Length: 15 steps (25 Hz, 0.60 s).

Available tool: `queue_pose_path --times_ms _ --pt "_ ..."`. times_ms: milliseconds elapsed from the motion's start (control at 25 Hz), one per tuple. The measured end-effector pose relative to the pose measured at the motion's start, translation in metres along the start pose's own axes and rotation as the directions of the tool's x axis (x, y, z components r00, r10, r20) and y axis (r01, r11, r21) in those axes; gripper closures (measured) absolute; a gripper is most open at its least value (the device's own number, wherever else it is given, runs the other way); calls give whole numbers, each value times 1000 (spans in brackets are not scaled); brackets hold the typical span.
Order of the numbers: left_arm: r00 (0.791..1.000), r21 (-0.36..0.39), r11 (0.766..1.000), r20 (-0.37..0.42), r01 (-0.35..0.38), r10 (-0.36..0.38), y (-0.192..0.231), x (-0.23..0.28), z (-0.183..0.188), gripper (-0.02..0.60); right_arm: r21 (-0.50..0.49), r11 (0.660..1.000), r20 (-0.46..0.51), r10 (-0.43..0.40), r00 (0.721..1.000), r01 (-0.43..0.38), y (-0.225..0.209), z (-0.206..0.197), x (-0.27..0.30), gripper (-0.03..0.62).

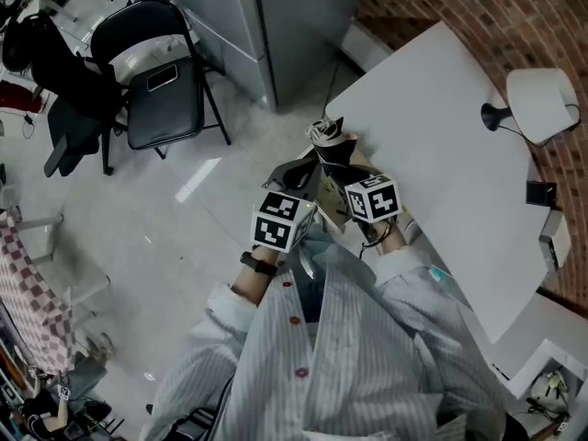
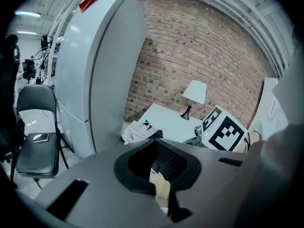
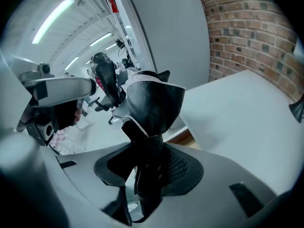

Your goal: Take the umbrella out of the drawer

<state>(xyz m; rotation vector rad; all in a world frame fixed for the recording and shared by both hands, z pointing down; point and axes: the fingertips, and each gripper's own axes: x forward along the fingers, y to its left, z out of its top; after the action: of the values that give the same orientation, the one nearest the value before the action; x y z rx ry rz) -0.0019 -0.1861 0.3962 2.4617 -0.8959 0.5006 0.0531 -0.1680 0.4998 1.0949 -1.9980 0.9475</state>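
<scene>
The umbrella (image 1: 329,142) is black, folded, with a thin white trim, and it stands upright above the white table's near corner. My right gripper (image 1: 336,169) is shut on its lower part; in the right gripper view the umbrella (image 3: 152,108) rises from between the jaws of that gripper (image 3: 147,175). Just left of it my left gripper (image 1: 296,175) is open with nothing between its pads (image 2: 168,161), and it is apart from the umbrella (image 2: 137,130). A strip of light wood (image 3: 183,137) shows under the table's edge; the drawer itself is hidden by the grippers.
A white table (image 1: 441,154) carries a white lamp (image 1: 542,104) at its far right. A tall grey cabinet (image 1: 266,16) stands beyond the table's corner, and a black folding chair (image 1: 161,81) at the left. A brick wall (image 2: 199,51) runs behind.
</scene>
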Motion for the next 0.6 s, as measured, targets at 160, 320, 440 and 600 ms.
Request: queue_pose_path --times_ms 160,320,440,600 --pt "998 41 998 38 38 -40 -18 -11 32 572 7 1000 121 -5 993 4 4 35 -41 416" --pt "992 63 996 103 61 -67 -34 -23 62 573 8 1000 232 -5 973 3 15 62 -84 416" --pt "985 93 993 149 75 -88 -49 -36 83 573 -5 1000 302 2 953 -1 27 77 -117 416" --pt "971 139 985 202 102 -129 -67 -55 108 573 4 1000 401 8 916 -11 44 90 -159 416"
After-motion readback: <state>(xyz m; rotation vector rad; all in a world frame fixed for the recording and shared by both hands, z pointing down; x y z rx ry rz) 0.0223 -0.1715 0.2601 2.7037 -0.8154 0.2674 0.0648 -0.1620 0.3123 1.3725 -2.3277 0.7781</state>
